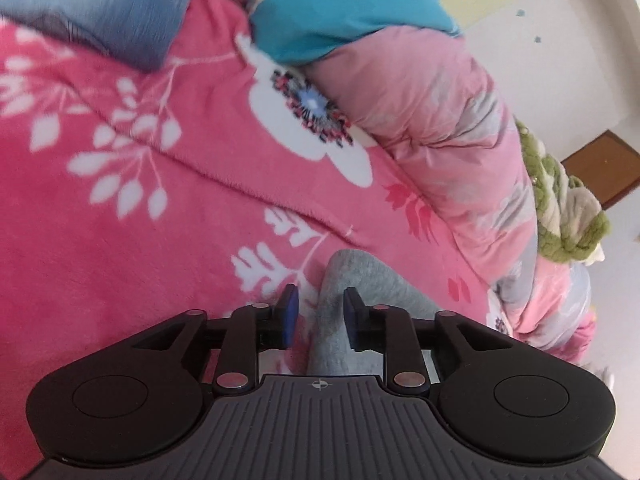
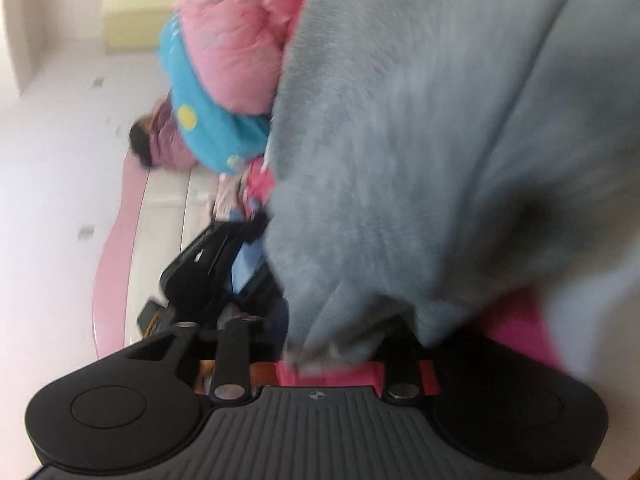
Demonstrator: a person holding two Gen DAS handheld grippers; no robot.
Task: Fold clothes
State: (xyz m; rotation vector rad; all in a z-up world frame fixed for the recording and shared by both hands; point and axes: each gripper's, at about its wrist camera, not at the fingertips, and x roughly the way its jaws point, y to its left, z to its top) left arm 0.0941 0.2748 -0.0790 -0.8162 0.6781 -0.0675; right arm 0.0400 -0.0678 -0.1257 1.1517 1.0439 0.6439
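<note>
On a bed under a pink floral blanket [image 1: 120, 240], the left gripper [image 1: 320, 308] stands open astride a grey garment [image 1: 352, 280], the right gripper's [image 2: 320, 344] jaws are hidden under its cloth; likely a fold just laid, regrasping next.

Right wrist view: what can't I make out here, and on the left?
- Right wrist view: right gripper fingers buried under the blurred grey garment; grip unreadable.
- Left wrist view: grey garment runs under the left gripper body; its full shape is hidden.
</note>
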